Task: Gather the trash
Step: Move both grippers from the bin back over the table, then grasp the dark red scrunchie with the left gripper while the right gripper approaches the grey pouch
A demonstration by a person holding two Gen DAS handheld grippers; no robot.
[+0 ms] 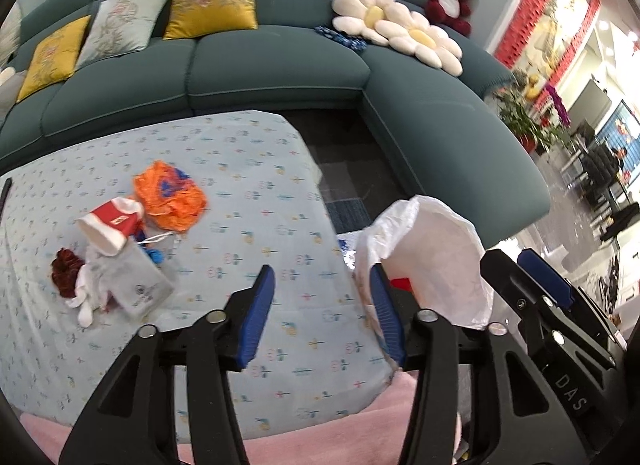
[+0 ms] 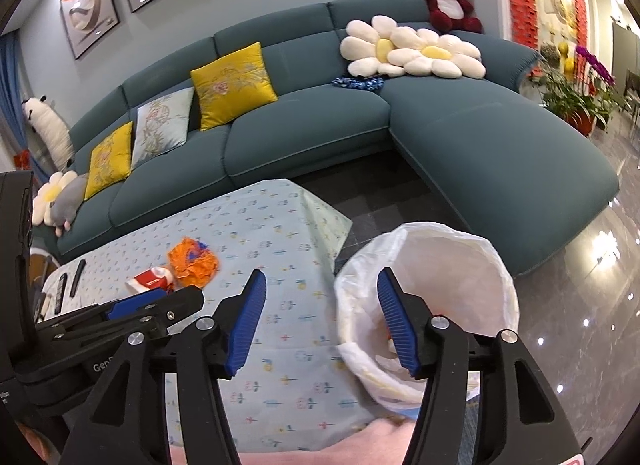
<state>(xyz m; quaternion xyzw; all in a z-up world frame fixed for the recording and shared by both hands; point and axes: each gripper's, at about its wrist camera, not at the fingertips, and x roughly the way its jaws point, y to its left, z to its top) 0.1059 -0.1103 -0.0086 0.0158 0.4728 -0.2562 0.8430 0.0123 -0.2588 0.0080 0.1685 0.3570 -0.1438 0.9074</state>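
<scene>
Nearest the cameras, the left gripper (image 1: 322, 297) hangs over the patterned tablecloth (image 1: 240, 201) with its blue jaws spread and nothing between them. The right gripper (image 2: 320, 301) stands the same way, jaws apart and empty, one pad over the cloth and the other over the mouth of the white-lined bin (image 2: 492, 265). The bin stands upright just beside the table's right edge, its opening facing up; something red and orange shows low inside it.

Further out on the left part of the cloth lies the trash, bunched together. A flat clear bag (image 1: 136, 281) lies nearest, its long side running diagonally toward the near right. A white tissue (image 1: 86, 301) and a dark red scrap (image 1: 64, 271) lie against its left. A red paper cup (image 1: 110, 225) lies on its side, mouth toward the near left, long axis slanting away to the right. Behind it sits a crumpled orange wrapper (image 1: 172, 195).

Beyond the table runs a teal sofa (image 1: 280, 77).
</scene>
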